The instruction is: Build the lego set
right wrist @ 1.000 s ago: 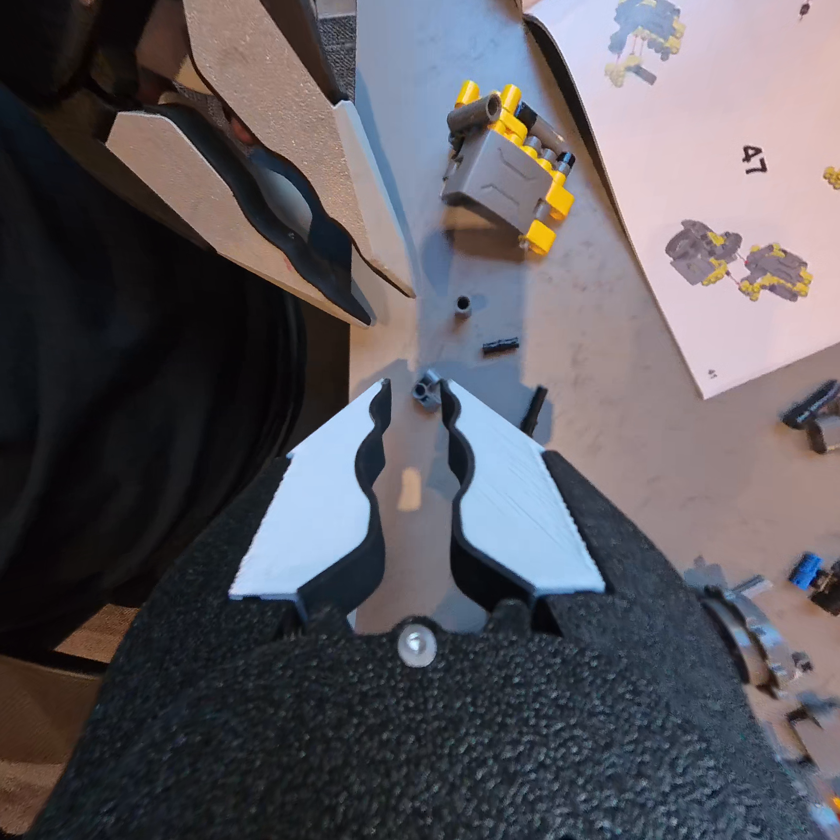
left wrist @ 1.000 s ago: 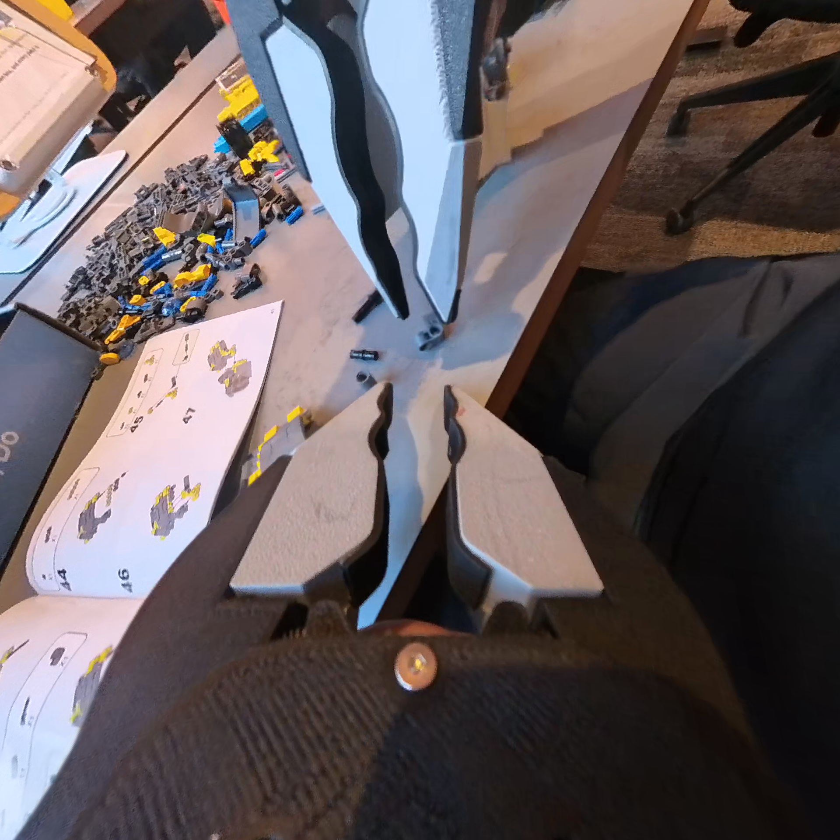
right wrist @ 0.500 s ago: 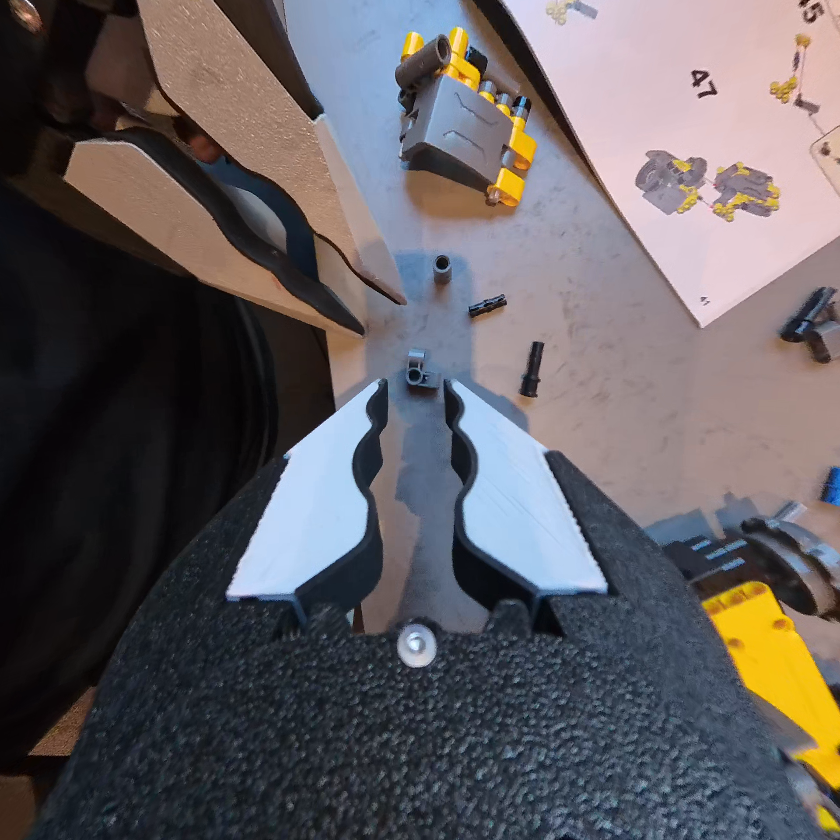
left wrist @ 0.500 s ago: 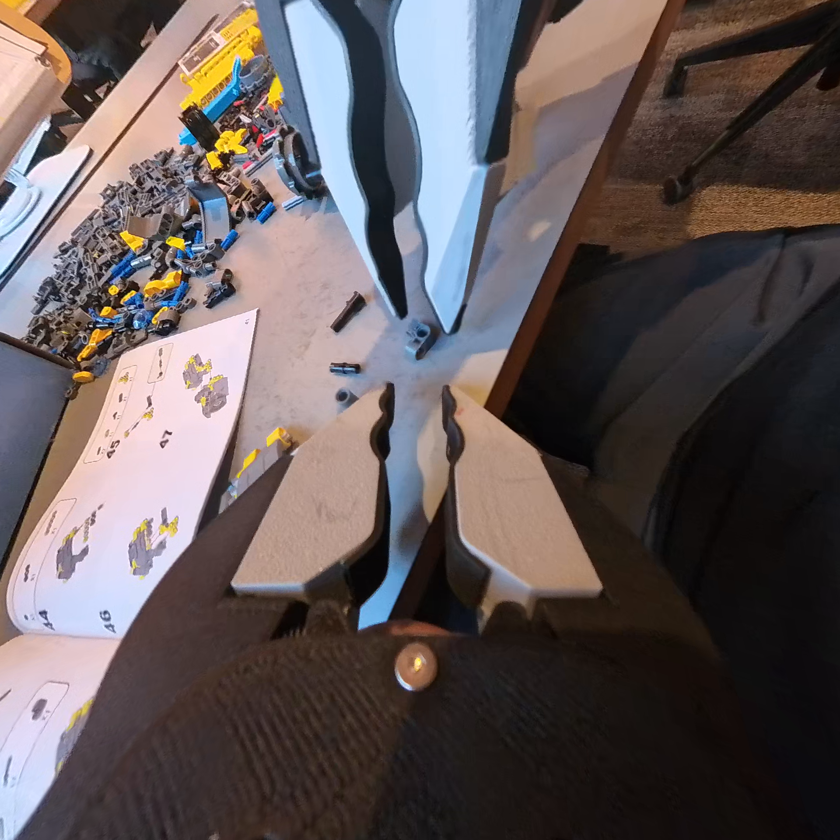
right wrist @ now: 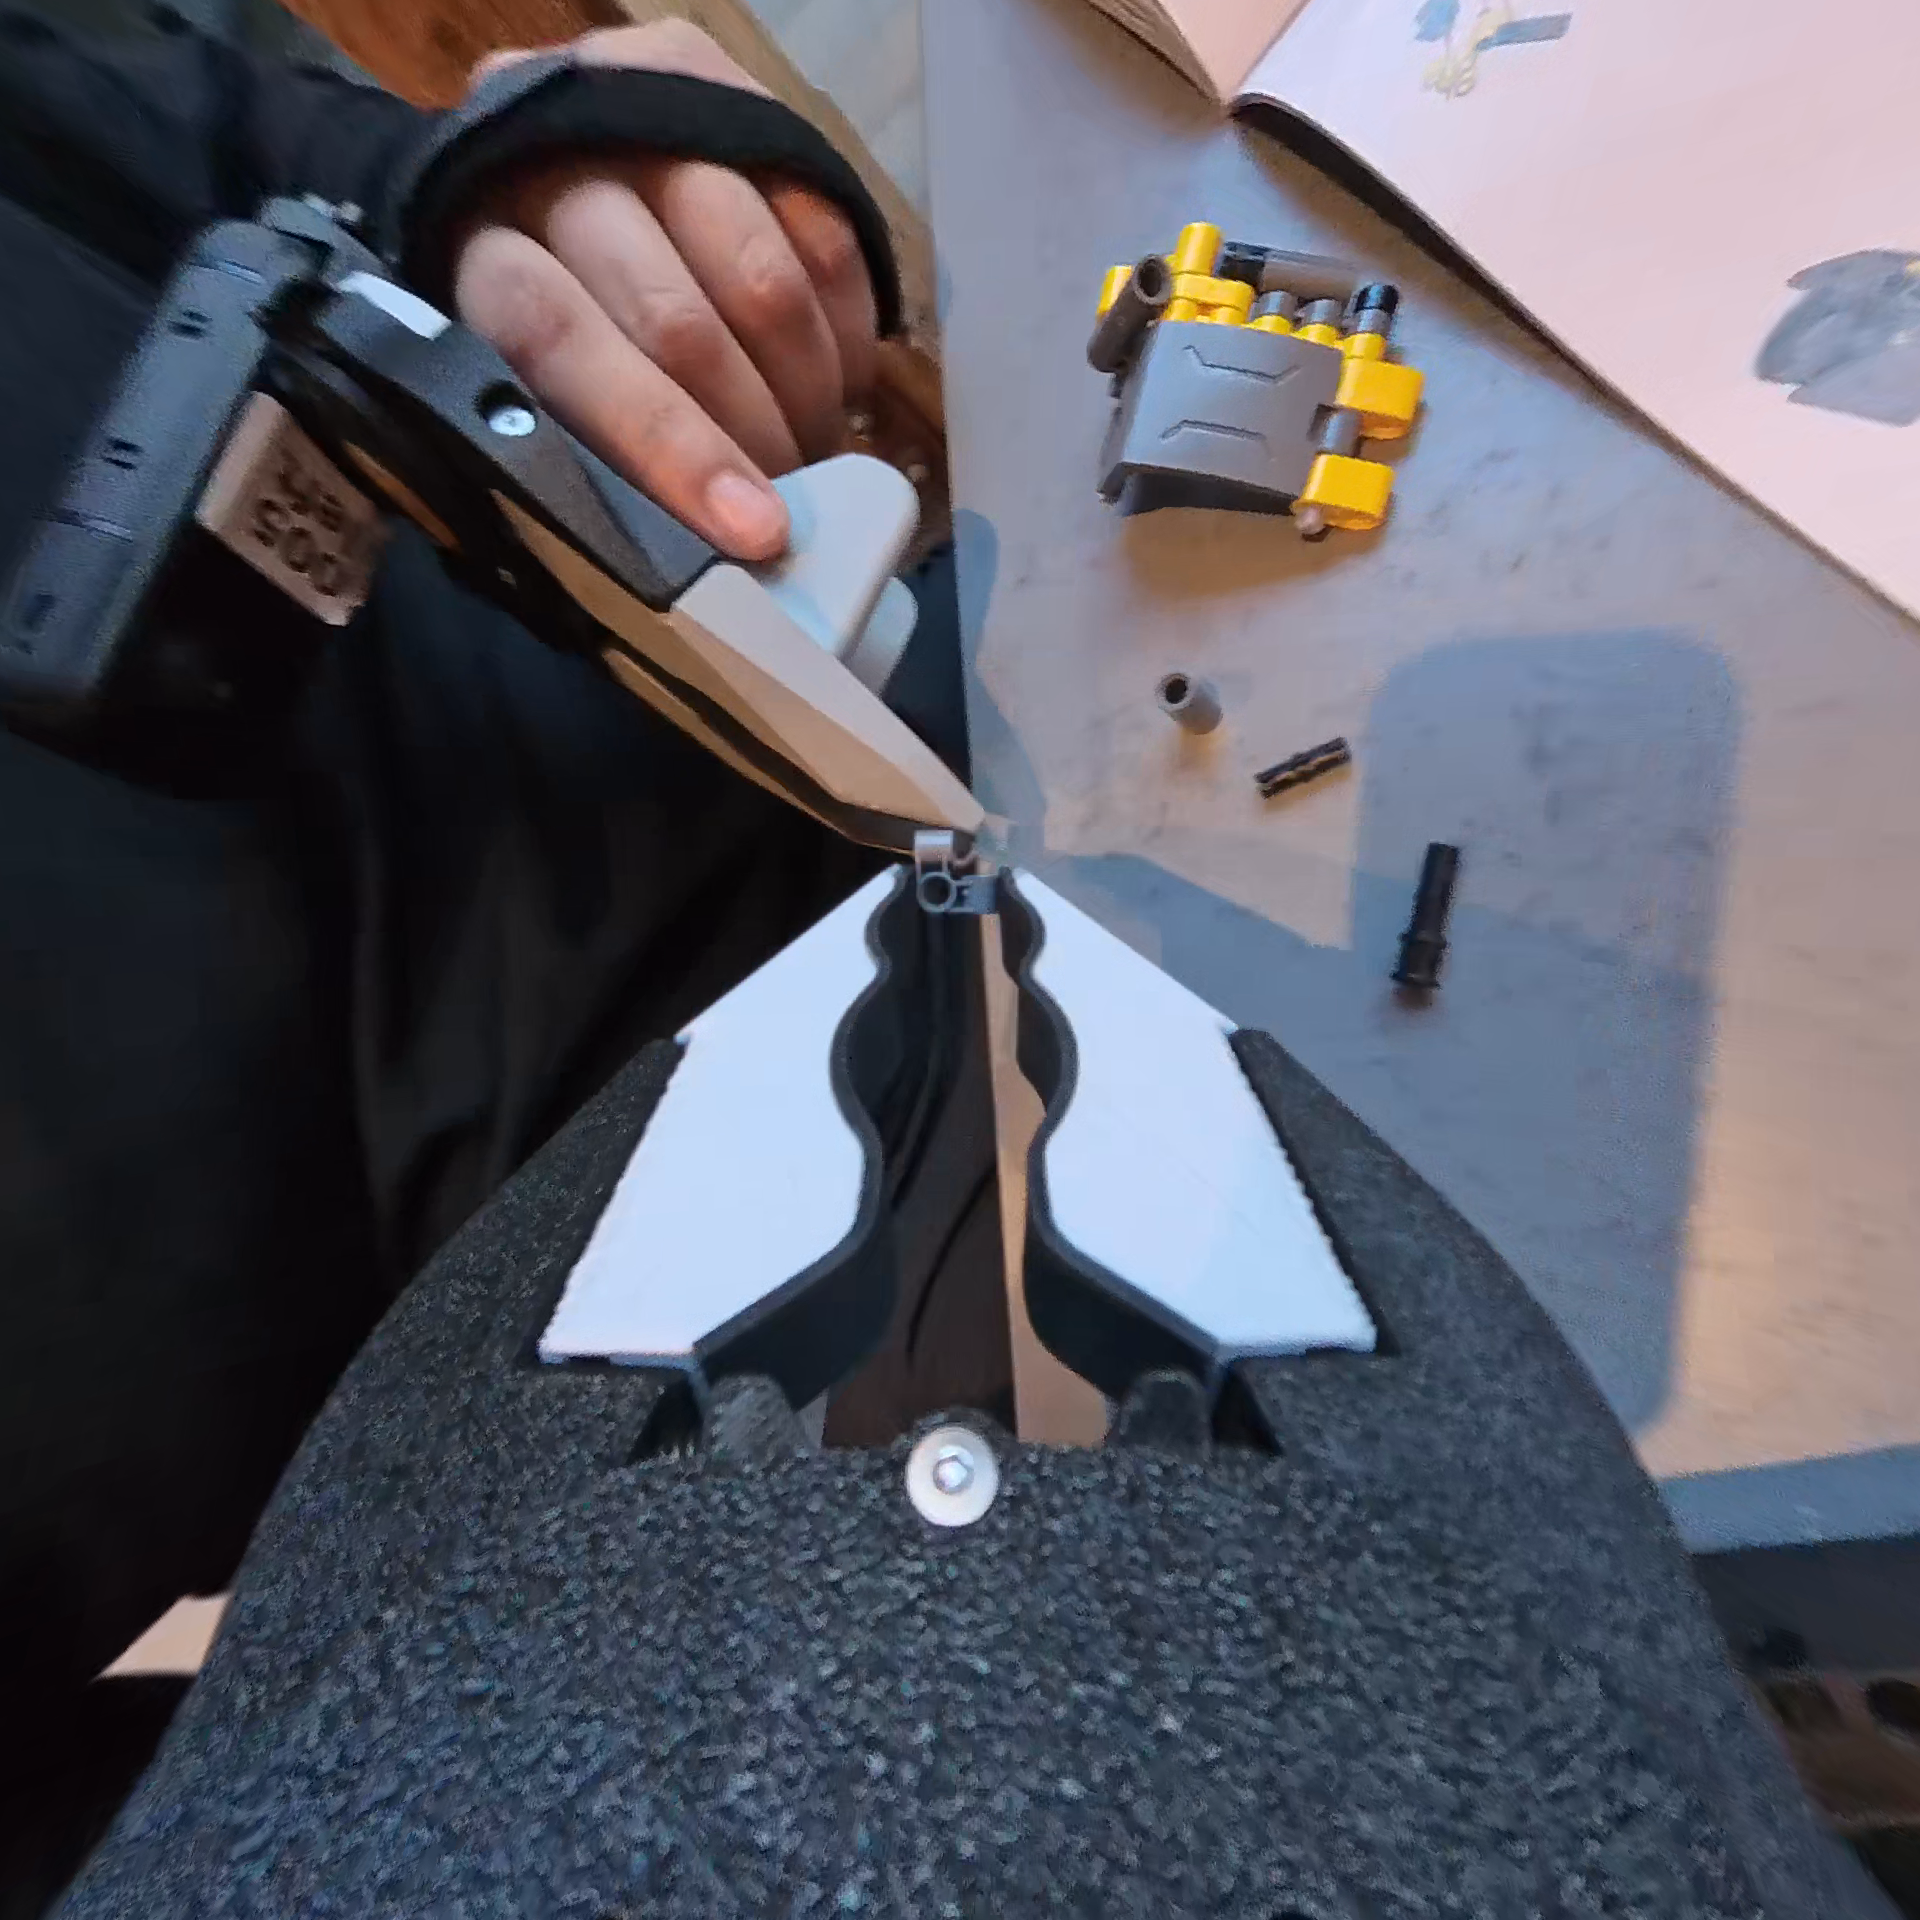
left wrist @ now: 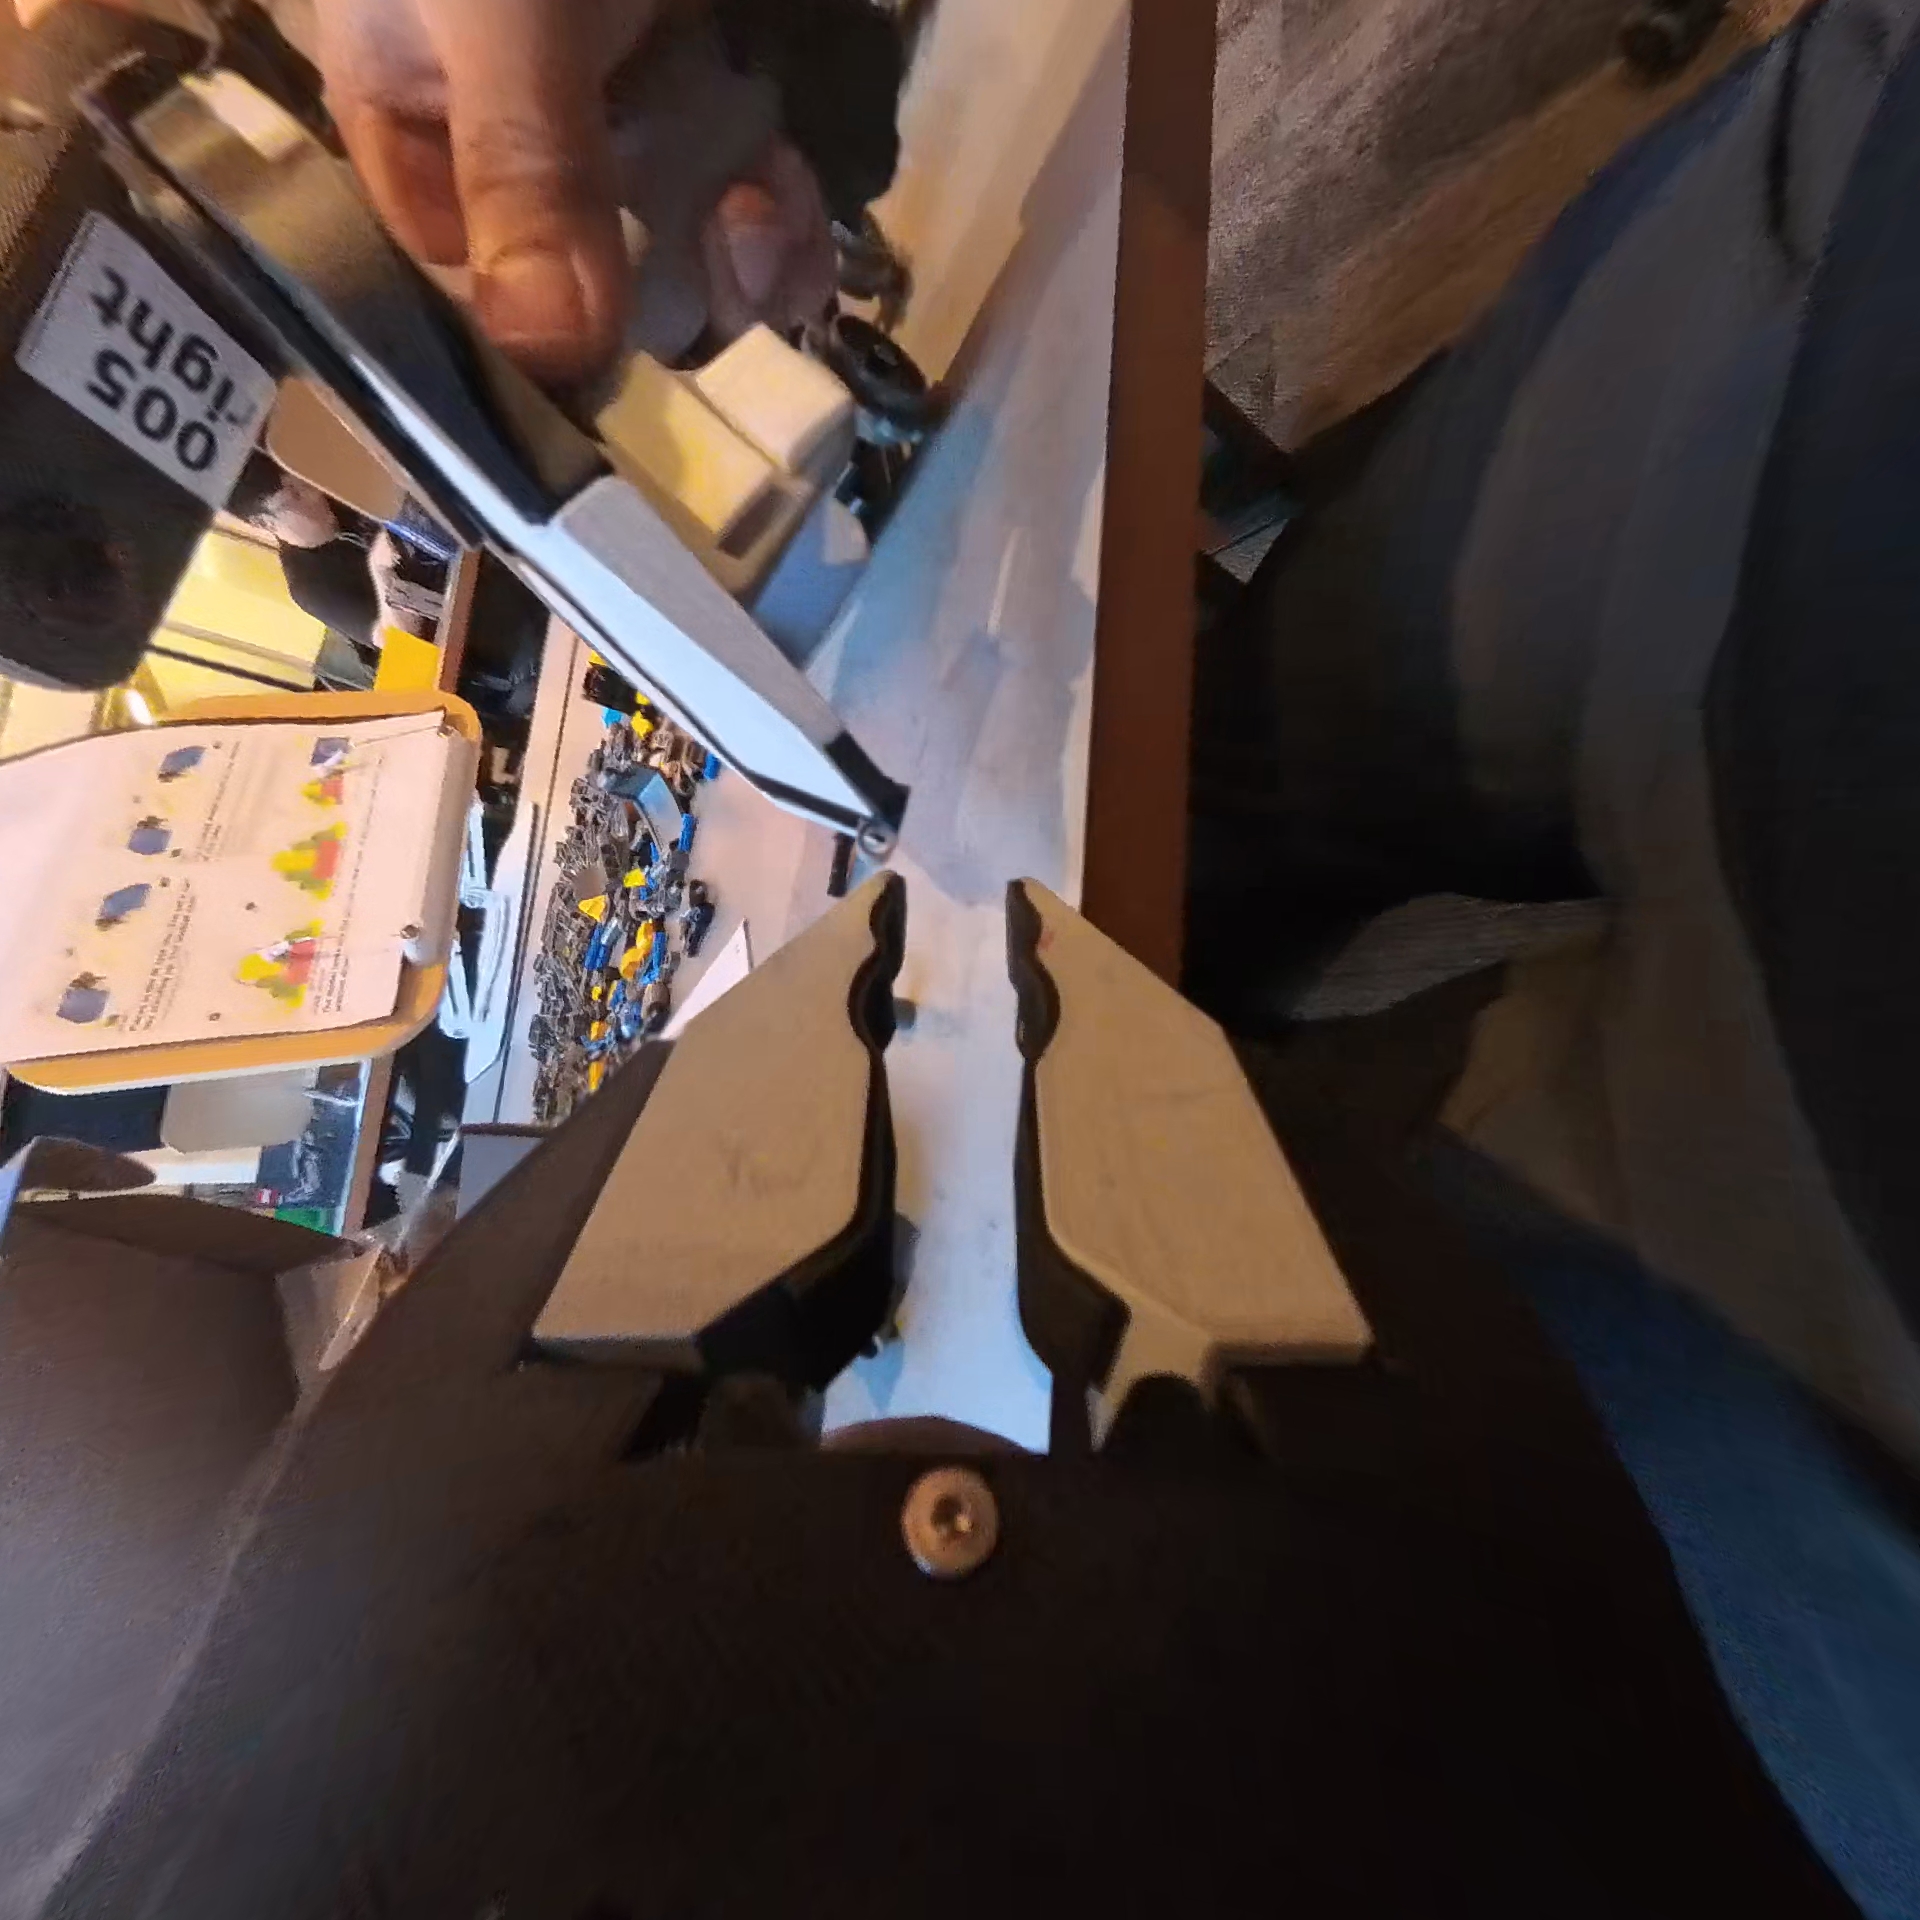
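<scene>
Lifted off the grey table (right wrist: pixel 1558 1091) since the earlier frame, the small grey connector (right wrist: pixel 948 883) now sits pinched between the tips of the right gripper (right wrist: pixel 951 891), raised near the table edge. The left gripper (left wrist: pixel 954 902) is parted and empty in its own view; in the right wrist view its tips meet the connector's upper end, probably to steady or take it. A grey bush (right wrist: pixel 1190 703), a short black pin (right wrist: pixel 1301 767) and a longer black pin (right wrist: pixel 1425 912) lie loose nearby, with the grey-and-yellow assembly (right wrist: pixel 1252 410) beyond, beside the open instruction booklet (right wrist: pixel 1621 187), likely kept close for reference.
</scene>
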Available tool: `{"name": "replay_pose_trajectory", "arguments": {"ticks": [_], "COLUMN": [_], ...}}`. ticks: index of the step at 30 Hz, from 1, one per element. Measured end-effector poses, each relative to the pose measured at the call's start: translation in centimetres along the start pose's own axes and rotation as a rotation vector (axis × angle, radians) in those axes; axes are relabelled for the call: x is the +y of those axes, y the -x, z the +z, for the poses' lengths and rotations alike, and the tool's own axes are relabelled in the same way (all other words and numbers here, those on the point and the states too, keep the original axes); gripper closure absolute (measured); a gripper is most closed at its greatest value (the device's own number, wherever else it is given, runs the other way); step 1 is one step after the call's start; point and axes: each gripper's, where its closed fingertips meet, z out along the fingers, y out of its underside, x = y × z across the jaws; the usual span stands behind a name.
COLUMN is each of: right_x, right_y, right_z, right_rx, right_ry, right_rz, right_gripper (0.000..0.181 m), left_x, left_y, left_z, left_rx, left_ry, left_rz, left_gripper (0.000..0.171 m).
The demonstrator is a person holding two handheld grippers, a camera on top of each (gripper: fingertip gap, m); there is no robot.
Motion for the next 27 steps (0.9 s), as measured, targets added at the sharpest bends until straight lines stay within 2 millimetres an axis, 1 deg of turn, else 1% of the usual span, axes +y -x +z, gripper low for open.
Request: {"name": "replay_pose_trajectory", "arguments": {"ticks": [2,3,5,8,9,10,11,14,16,18,19,21,23,26,27], "right_x": [0.1,0.3,0.4,0.3,0.3,0.3,0.2,-0.1,-0.5,-1.1,-1.3,-1.8,-2.1,-2.4,-2.4], "right_y": [0.5,0.5,0.4,0.9,0.9,0.8,0.8,0.7,0.1,-0.5,-0.7,-0.5,-0.3,-0.3,-0.5], "right_z": [0.0,0.1,0.3,0.5,0.6,0.7,0.7,0.6,0.5,0.2,0.0,-0.3,-0.5,-0.2,-0.1], "right_rx": [-0.043,-0.046,-0.056,-0.108,-0.112,-0.11,-0.114,-0.113,-0.082,-0.027,0.011,0.071,0.135,0.17,0.175], "right_ry": [0.007,0.015,0.022,0.018,0.023,0.027,0.027,0.016,-0.011,-0.054,-0.076,-0.119,-0.148,-0.161,-0.161], "right_rz": [0.014,0.023,0.036,0.053,0.057,0.06,0.063,0.08,0.092,0.069,0.044,-0.048,-0.131,-0.173,-0.176], "right_gripper": [0.167,0.167,0.167,0.167,0.167,0.166,0.167,0.167,0.167,0.165,0.161,0.157,0.156,0.158,0.162], "left_x": [-0.1,-0.3,-0.8,-1.0,-1.0,-1.1,-1.1,-0.9,-0.3,0.1,0.3,0.5,0.6,0.6,0.5], "left_y": [0.2,0.4,0.7,0.7,0.7,0.6,0.6,0.8,1.2,1.7,1.9,2.4,2.8,2.9,2.9], "left_z": [0.0,-0.1,-0.4,-0.5,-0.5,-0.5,-0.5,-0.5,-0.2,0.0,0.1,-0.1,-0.3,-0.5,-0.6], "left_rx": [-0.009,-0.016,-0.017,0.004,0.006,0.012,0.011,-0.006,-0.013,-0.001,0.015,0.037,0.062,0.104,0.117], "left_ry": [-0.002,-0.015,-0.049,-0.071,-0.076,-0.08,-0.081,-0.074,-0.056,-0.057,-0.067,-0.096,-0.132,-0.179,-0.189], "left_rz": [-0.023,-0.036,-0.059,-0.105,-0.114,-0.114,-0.108,-0.12,-0.221,-0.397,-0.485,-0.629,-0.744,-0.873,-0.898], "left_gripper": [0.15,0.149,0.149,0.149,0.152,0.162,0.165,0.166,0.165,0.166,0.166,0.166,0.166,0.166,0.166]}}
